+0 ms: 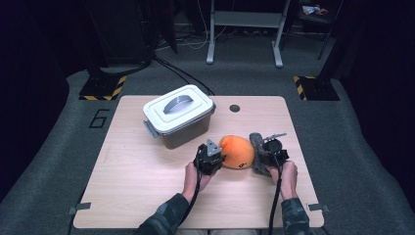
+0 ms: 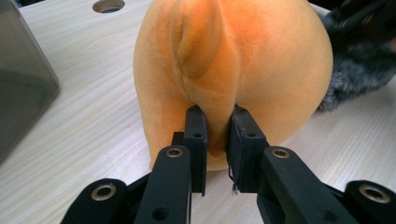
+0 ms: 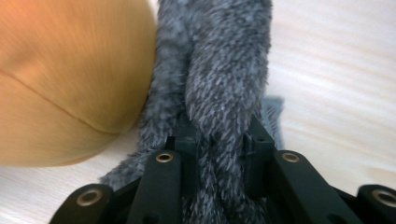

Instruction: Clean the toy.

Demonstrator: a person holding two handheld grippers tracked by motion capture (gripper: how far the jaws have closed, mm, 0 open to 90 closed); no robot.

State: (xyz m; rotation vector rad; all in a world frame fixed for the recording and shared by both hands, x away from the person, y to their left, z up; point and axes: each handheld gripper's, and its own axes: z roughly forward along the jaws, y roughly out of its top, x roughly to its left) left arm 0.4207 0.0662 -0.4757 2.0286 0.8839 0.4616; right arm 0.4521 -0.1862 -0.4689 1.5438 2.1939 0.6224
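The orange soft toy (image 1: 236,152) is being pinched by the left hand-held gripper (image 1: 211,155), clamped on a fold of it. The grey furry toy (image 1: 258,147) is being squeezed by the right hand-held gripper (image 1: 270,149). Both are lying in the middle of the worktop (image 1: 137,186), touching. The box (image 1: 178,115) is being kept shut by its lid, so packing is probably not yet started. Lots of room is being left in front.

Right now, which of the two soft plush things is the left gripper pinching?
The round orange plush toy: the left gripper pinches a fold of it. The shaggy grey plush piece beside it sits in the right gripper.
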